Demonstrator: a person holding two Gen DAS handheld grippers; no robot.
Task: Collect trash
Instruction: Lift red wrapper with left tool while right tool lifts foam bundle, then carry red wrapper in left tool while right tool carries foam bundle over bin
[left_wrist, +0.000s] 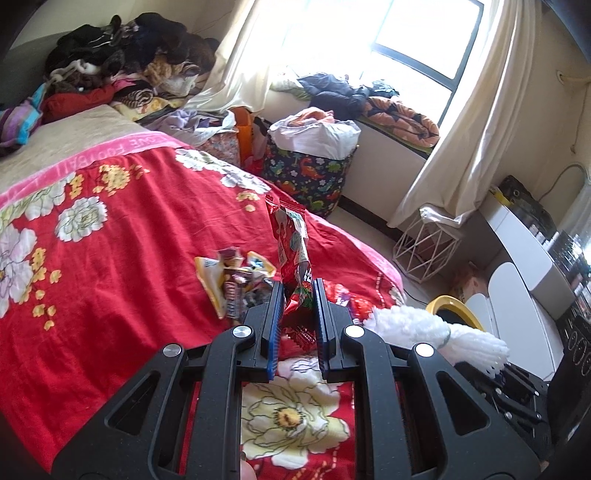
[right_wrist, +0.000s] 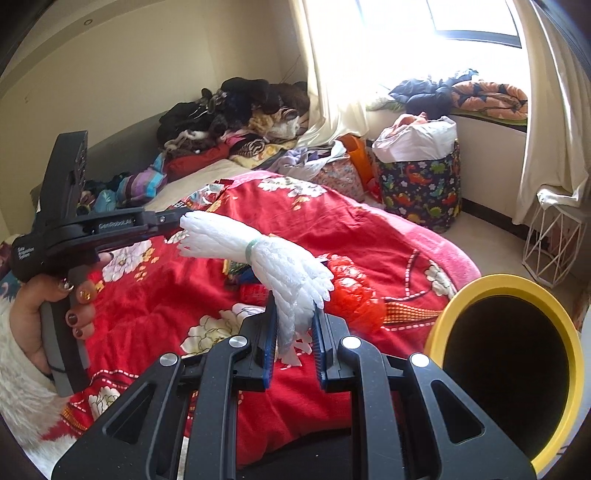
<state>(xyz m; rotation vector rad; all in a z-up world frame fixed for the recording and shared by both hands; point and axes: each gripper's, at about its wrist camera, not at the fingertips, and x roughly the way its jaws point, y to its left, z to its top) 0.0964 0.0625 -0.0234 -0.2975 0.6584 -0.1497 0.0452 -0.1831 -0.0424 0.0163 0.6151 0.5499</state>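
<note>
My left gripper (left_wrist: 298, 291) is shut on a red snack wrapper (left_wrist: 291, 236) that stands up above the red floral bedspread (left_wrist: 110, 266). More wrappers (left_wrist: 232, 280) lie in a small pile just left of it. My right gripper (right_wrist: 294, 317) is shut on a white foam net bundle (right_wrist: 258, 254) tied with a green band; the bundle also shows in the left wrist view (left_wrist: 436, 332). A yellow-rimmed bin (right_wrist: 517, 362) with a dark inside stands at the right, beside the bed. A red net bag (right_wrist: 351, 291) lies on the bedspread beyond the bundle.
Piled clothes (left_wrist: 122, 55) cover the bed's far end. A dinosaur-print basket (left_wrist: 306, 173) and a white wire basket (left_wrist: 424, 247) stand on the floor by the window. The left gripper's handle and hand (right_wrist: 66, 258) fill the right wrist view's left side.
</note>
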